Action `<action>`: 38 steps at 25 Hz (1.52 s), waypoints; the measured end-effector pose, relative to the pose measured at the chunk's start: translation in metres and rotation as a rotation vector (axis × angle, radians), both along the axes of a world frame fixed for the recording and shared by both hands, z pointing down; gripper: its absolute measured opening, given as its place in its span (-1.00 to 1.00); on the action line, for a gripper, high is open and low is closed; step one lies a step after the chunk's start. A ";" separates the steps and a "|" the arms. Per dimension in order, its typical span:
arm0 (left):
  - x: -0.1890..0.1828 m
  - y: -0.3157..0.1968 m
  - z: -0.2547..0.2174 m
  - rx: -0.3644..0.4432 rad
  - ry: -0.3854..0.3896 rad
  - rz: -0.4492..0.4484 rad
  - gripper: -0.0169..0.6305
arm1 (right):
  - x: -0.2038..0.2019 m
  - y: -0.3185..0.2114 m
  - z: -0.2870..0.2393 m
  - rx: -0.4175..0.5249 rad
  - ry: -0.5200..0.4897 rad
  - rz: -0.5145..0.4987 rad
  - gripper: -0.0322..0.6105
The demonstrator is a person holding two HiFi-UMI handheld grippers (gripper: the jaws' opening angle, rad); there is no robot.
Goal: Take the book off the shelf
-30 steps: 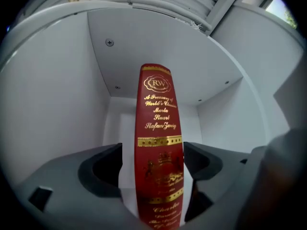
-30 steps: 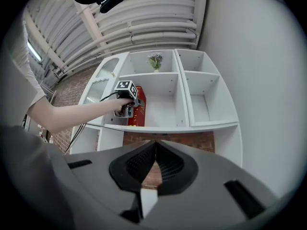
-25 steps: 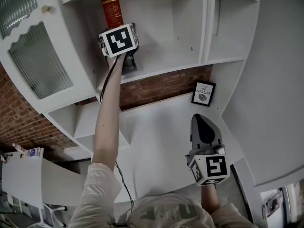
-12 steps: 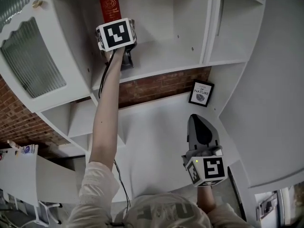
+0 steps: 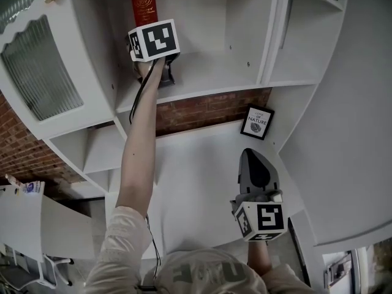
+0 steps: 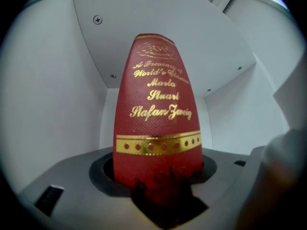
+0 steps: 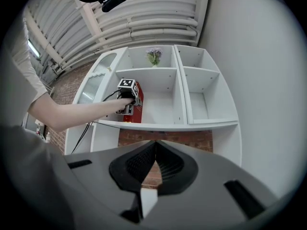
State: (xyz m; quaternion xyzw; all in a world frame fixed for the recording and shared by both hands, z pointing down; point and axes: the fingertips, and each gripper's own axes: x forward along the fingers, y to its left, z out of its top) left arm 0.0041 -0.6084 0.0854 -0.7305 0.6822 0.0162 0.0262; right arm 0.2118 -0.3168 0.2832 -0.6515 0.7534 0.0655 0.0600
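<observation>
A red book (image 5: 143,3) with gold lettering stands upright at the left end of the white shelf (image 5: 214,78). My left gripper (image 5: 153,38) is raised to it. In the left gripper view the book's spine (image 6: 158,128) fills the gap of the left gripper (image 6: 158,176). The jaws are closing on its lower end and the dark pads lie against both sides. My right gripper (image 5: 253,155) hangs low in front of the wall, shut and with nothing in it. Its own view shows the right gripper (image 7: 154,150) with jaws together, and the book (image 7: 137,107) far off.
A small framed picture (image 5: 257,122) leans on the brick strip (image 5: 202,110) under the shelf. A cabinet door with ribbed glass (image 5: 37,72) stands to the left of the book. A flower vase (image 7: 153,56) stands on the shelf above. More white compartments (image 5: 306,35) lie to the right.
The left gripper has pushed a little further up and in around the book's lower end. The right gripper has drifted slightly down and left in the head view.
</observation>
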 end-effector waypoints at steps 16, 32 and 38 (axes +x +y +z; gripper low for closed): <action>-0.003 0.004 0.000 -0.002 0.010 -0.035 -0.14 | 0.002 0.012 -0.002 -0.016 -0.027 -0.047 -0.86; -0.014 0.101 -0.009 0.135 0.011 -0.011 -0.21 | -0.012 0.026 -0.005 -0.033 -0.064 -0.141 -0.86; -0.018 0.189 -0.013 0.251 -0.028 0.008 -0.21 | -0.034 0.029 -0.013 -0.020 -0.070 -0.207 -0.86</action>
